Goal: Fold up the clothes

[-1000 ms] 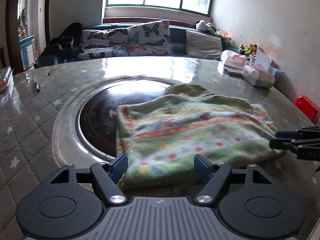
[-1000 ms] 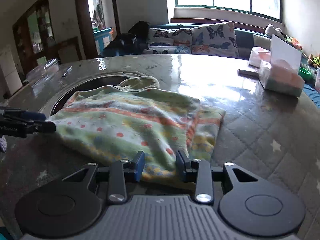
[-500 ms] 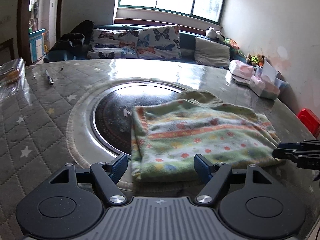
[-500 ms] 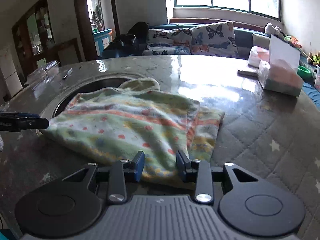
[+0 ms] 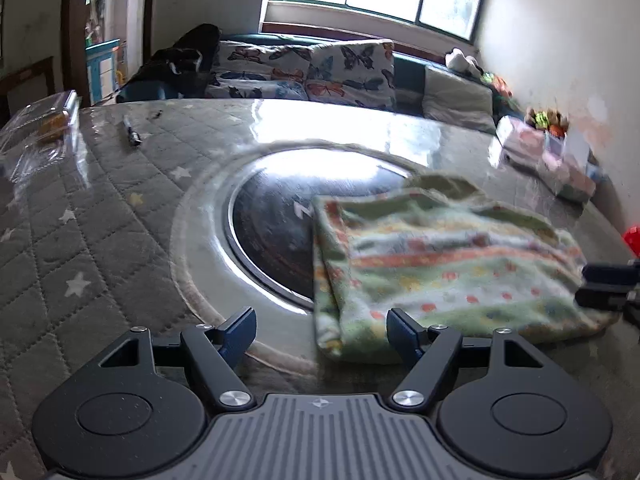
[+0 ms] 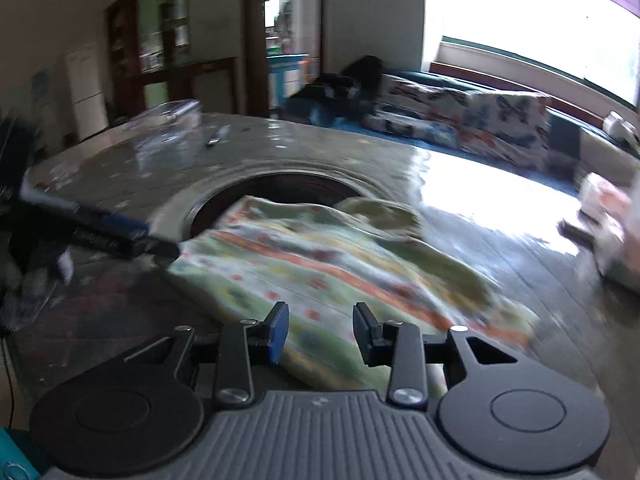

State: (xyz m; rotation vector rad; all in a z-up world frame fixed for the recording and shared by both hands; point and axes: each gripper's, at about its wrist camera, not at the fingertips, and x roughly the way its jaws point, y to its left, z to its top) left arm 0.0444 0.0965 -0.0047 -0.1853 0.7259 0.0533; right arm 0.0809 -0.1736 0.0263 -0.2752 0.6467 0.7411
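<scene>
Fingers of the left gripper [image 5: 321, 328] stand spread wide and empty, the near left corner of the folded garment [image 5: 444, 264] lying between them toward the 3 o'clock finger. Fingers of the right gripper [image 6: 320, 330] are parted more narrowly, empty, with the garment's near edge just ahead at 12 o'clock. The striped, dotted garment lies flat on the quilted table [image 5: 80, 240], its 10 o'clock corner overlapping the dark round inset [image 5: 272, 224]. Judged step: between folds, both tools free. The next move likely calls for lowering each gripper onto a near corner and pinching both layers.
</scene>
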